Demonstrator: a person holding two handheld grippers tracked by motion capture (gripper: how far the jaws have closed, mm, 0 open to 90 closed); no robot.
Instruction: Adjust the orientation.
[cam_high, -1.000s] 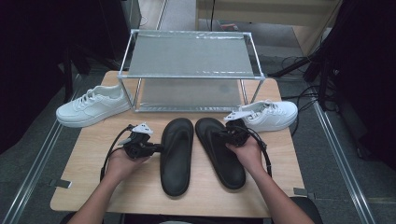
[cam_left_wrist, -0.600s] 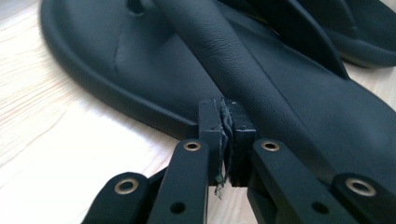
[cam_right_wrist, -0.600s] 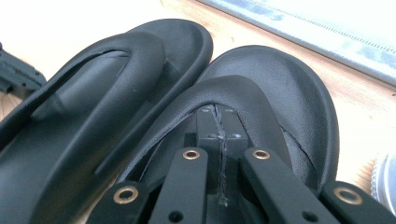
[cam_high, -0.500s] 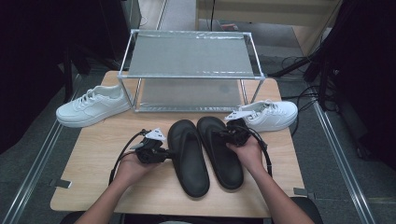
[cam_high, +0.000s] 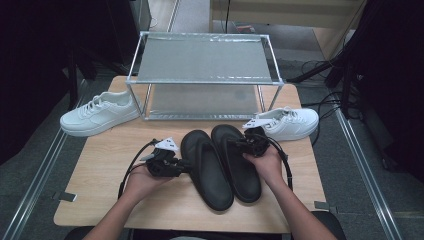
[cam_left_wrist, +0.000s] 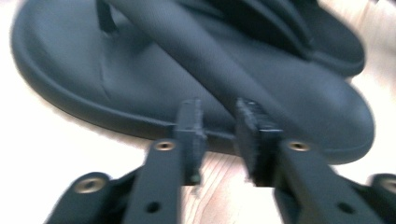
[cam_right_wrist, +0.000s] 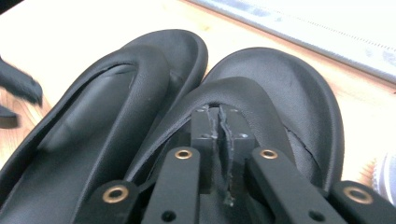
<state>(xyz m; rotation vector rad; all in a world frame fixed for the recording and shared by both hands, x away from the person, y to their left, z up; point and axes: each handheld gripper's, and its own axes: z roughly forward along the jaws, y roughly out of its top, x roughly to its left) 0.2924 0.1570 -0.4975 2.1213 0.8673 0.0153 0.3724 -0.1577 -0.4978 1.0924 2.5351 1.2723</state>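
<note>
- Since a second ago the left sandal (cam_high: 206, 168) has slid rightward across the table (cam_high: 100, 175) and turned, so that it now lies just beside the right sandal (cam_high: 236, 159), their inner edges touching or nearly so; the left hand (cam_high: 142, 180) has come in with it.
- The right sandal has barely shifted over the same span, and the right hand (cam_high: 265, 162) stays on its outer side.
- Left tongs (cam_left_wrist: 218, 122): the jaws stand a little apart, at the outer rim of the left sandal's sole with the strap rising just beyond them; the gripper view is blurred and I cannot tell whether the pads touch the rim, but nothing is clamped between them.
- Right tongs (cam_right_wrist: 219, 126): the jaws are pressed together on the strap of the right sandal, the strap's edge pinched between the pads.
- Both sandals lie sole-down at the middle of the table, toes pointing away from the person, in front of the metal shelf rack (cam_high: 205, 75).
- A white sneaker (cam_high: 97, 114) lies at the rack's left end, hanging partly over the table's edge.
- A second white sneaker (cam_high: 290, 122) lies at the rack's right end, just beyond the right tongs.
</note>
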